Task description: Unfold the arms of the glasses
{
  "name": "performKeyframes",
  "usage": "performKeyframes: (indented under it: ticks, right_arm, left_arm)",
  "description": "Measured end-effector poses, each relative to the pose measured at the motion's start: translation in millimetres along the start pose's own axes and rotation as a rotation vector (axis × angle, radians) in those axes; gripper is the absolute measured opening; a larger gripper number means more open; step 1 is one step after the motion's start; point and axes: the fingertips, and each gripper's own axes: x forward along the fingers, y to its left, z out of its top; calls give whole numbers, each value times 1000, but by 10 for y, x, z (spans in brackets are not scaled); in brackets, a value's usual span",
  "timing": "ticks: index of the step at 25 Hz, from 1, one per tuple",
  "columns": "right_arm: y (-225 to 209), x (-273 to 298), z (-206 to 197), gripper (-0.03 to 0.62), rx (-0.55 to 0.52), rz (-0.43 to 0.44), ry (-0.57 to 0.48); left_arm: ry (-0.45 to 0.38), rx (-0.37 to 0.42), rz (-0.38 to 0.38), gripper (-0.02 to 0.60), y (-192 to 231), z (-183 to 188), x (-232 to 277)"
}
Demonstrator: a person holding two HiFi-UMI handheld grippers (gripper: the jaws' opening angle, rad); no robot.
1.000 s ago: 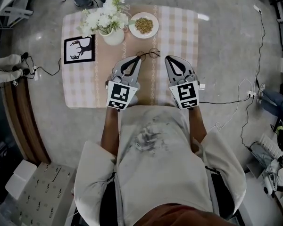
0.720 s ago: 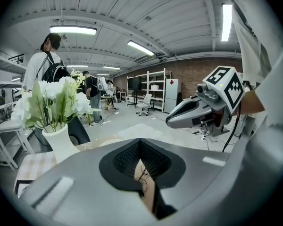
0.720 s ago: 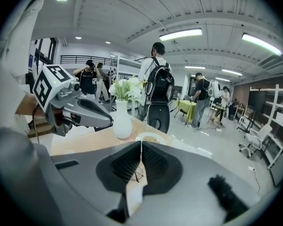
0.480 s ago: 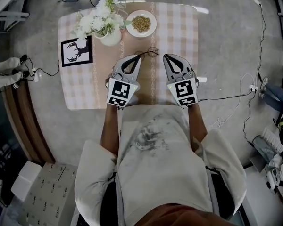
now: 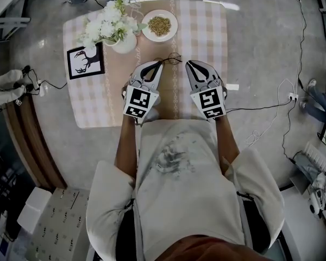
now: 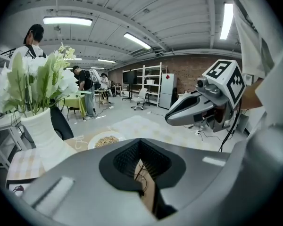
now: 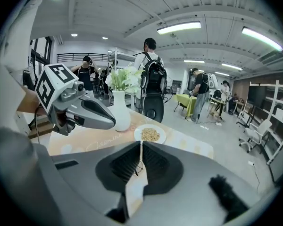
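The glasses (image 5: 169,58), thin dark wire frames with round lenses, lie on the tan middle strip of the table (image 5: 204,42), just ahead of both grippers. My left gripper (image 5: 161,64) hovers at their near left side with its jaws shut and nothing in them. My right gripper (image 5: 188,64) is a short way to their right, also shut and empty. In the left gripper view a bit of the glasses (image 6: 141,174) shows through the slit below the shut tips (image 6: 140,140). In the right gripper view the glasses (image 7: 137,169) show the same way.
A white vase of flowers (image 5: 113,29) stands at the table's far left, with a plate of grains (image 5: 159,26) beside it and a framed deer picture (image 5: 85,62) to the left. Cables (image 5: 271,113) run over the floor on the right. People stand in the room's background.
Both grippers have sunk a little toward the table, side by side, jaws still shut. The glasses have not moved.
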Motion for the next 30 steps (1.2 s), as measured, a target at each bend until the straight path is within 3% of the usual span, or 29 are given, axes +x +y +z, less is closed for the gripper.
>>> performKeyframes:
  ticks: [27,30]
  right_arm:
    - [-60,269,-294,18,-28,7,82]
    - [-59,299,-318,61,-29,10,91]
  left_arm:
    - [163,60,-112,40,-79,-523,500]
    - [186,70,-124,44,-97,-587,548]
